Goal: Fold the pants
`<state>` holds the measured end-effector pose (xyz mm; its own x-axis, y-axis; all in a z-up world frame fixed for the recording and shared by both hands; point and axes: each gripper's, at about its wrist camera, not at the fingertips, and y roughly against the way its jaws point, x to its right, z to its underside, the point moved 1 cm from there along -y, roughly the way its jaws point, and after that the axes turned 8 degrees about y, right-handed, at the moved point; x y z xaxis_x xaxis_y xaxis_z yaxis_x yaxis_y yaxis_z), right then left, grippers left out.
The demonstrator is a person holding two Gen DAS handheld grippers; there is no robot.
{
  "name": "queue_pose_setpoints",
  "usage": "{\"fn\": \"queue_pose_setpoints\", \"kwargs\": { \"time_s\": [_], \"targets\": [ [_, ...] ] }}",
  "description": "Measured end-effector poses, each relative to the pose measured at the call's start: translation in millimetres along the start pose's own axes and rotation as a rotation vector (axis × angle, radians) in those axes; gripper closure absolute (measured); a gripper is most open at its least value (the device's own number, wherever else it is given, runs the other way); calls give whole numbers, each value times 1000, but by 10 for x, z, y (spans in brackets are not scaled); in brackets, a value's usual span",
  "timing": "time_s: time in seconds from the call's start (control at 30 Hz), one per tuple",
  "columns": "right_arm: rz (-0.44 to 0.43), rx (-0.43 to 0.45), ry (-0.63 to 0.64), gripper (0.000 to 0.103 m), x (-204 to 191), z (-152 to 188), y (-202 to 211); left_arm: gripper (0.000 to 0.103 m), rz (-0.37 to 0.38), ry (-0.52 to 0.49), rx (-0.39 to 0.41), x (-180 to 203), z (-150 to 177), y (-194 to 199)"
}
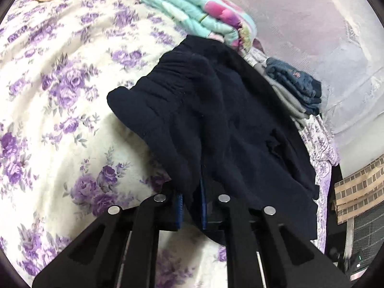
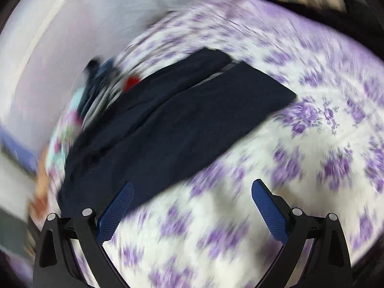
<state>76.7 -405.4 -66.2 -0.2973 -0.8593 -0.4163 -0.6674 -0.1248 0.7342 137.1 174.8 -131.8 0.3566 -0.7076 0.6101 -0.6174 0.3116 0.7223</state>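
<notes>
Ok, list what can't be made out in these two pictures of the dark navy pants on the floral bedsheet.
- Left wrist view: the left gripper pads, buried in the dark navy pants.
- Left wrist view: the pants' lower edge, hidden behind the gripper.
- Right wrist view: the stack of folded clothes, smeared by motion blur.
- Right wrist view: the pants' left end, blurred; the open right gripper touches nothing clearly.

Dark navy pants point(image 1: 216, 120), bunched, lying on floral bedsheet point(image 1: 60, 96)

no readable text, labels or numbers anywhere
</notes>
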Motion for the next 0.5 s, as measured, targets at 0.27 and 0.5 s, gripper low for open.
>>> {"fn": "queue_pose_setpoints", "kwargs": {
  "time_s": [0.27,0.5],
  "targets": [
    [-98,-61,-262,4,652,-496,-841,93,-15,-16,-23,10,-62,-163],
    [-73,29,-258,99,561,-522,-727,94,-25,-24,22,54,-12,8]
  ]
}}
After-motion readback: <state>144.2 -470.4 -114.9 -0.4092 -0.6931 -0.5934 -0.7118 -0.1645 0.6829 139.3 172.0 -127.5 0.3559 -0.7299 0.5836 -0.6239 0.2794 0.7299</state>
